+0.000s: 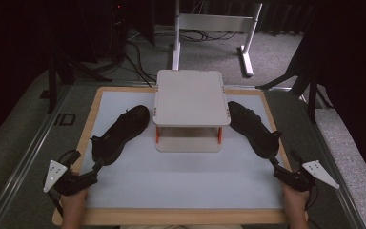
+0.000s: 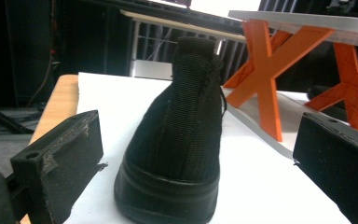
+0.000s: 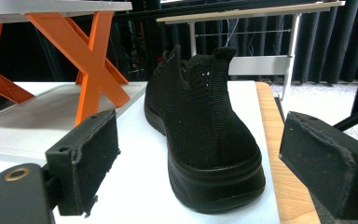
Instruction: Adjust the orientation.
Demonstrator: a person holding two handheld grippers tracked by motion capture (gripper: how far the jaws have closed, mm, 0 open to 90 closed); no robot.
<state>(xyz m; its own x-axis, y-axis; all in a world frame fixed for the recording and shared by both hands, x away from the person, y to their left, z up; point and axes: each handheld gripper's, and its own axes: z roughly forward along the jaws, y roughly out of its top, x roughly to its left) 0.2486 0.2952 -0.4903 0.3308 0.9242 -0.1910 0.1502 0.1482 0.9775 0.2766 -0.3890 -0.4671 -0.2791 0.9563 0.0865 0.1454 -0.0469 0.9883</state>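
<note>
My left claw is spread wide with nothing between its pads, hanging just short of the toe of the left shoe, and my right claw is spread the same way, empty, just short of the toe of the right shoe. Seen from the left claw's own camera, the left shoe sits centred between my jaws with its toe toward me; the right shoe sits likewise between the right claw's jaws. Both shoes lie on the white mat, one on each side of the little rack with orange legs, each heel near the rack and each toe angled outward away from it. To do this well, I judge I should ease each claw forward until the pads straddle the toe, keeping level with the sole, then squeeze on the firm rubber edge rather than the soft knit, which would likely buckle and let the shoe droop.
</note>
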